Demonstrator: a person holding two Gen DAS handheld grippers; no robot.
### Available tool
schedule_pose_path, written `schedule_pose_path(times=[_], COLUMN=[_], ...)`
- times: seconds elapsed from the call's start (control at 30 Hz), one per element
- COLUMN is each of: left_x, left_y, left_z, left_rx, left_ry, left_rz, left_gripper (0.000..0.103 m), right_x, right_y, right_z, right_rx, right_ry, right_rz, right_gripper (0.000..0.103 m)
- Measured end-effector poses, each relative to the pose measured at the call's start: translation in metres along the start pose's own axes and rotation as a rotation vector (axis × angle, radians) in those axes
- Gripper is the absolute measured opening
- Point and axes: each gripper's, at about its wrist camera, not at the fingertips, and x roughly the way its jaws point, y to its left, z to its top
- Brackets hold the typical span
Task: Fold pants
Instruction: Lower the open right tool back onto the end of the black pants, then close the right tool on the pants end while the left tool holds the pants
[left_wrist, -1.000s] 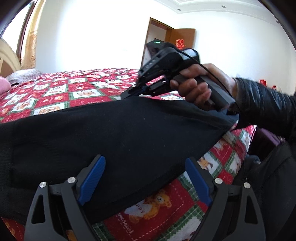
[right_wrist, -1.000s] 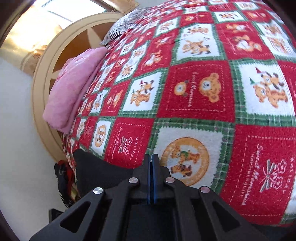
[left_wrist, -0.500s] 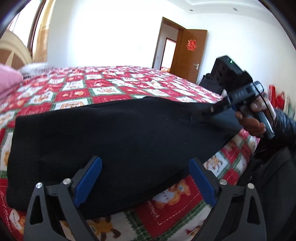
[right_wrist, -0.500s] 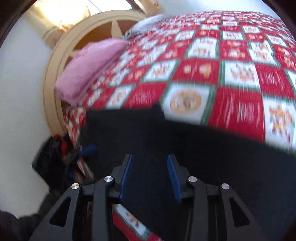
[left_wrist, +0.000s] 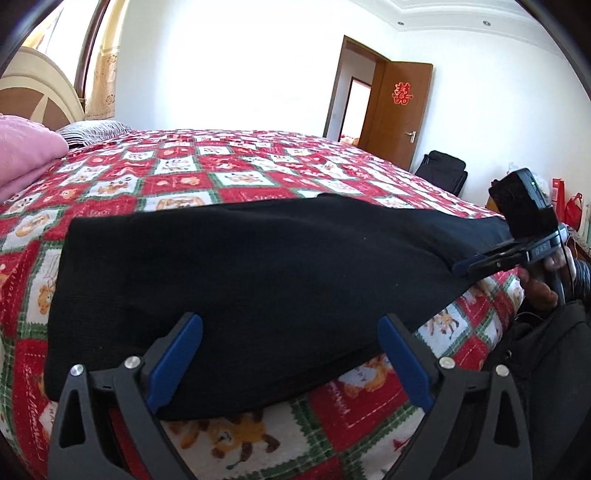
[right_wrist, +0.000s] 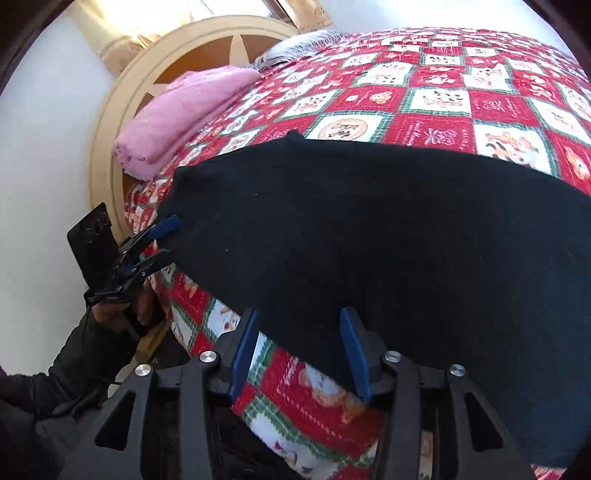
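Note:
Black pants (left_wrist: 258, 273) lie flat, folded lengthwise, along the near edge of a bed with a red Christmas quilt (left_wrist: 229, 177). They also fill the right wrist view (right_wrist: 388, 229). My left gripper (left_wrist: 291, 332) is open and empty, just above the pants' near edge at their left end. My right gripper (right_wrist: 299, 325) is open and empty, at the pants' near edge toward the right end. The right gripper also shows in the left wrist view (left_wrist: 465, 266), the left gripper in the right wrist view (right_wrist: 166, 240).
A folded pink blanket (right_wrist: 184, 110) and a striped pillow (left_wrist: 92, 131) lie at the head of the bed by a round cream headboard (right_wrist: 122, 96). A wooden door (left_wrist: 399, 110) stands open at the far wall. A black bag (left_wrist: 443, 170) sits on the floor.
My right gripper opened, let go of the pants and drew back to the right end of the bed edge. The pants settled flat. My left gripper pulled back a little.

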Motion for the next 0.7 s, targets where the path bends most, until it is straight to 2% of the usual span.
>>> schedule_pose_path(times=[0.13,0.23,0.47,0.57,0.63,0.7], left_x=[-0.009,-0.012,0.015,0.025,0.027,0.028], left_y=[-0.013,-0.023,-0.036,-0.032,-0.03,-0.033], left_z=[0.017,0.026,0.024,0.019,0.018,0.018], left_rx=[-0.01,-0.004,0.03,0.002,-0.008,0.0], left_ry=[-0.026,-0.043,0.033,0.081,0.094,0.106], left_rz=[-0.022,-0.033,0.009,0.048,0.068,0.078], left_gripper=[0.1,0.101,0.102,0.102,0.102,0.102], right_x=[-0.016,-0.048,-0.156,-0.21,-0.233,-0.247], right_y=[-0.01,-0.02,-0.091,-0.141,-0.169,-0.192], right_z=[0.001,0.0,-0.009,-0.027,-0.041,-0.054], right_rx=[0.076,0.074,0.2,0.345,0.434,0.495], right_ry=[-0.031,-0.096,-0.252,-0.334,-0.356,-0.342], right_rz=[0.018,-0.048,-0.322,-0.442,-0.525,-0.578], right_gripper=[0.048,0.048,0.049,0.05,0.05,0.05])
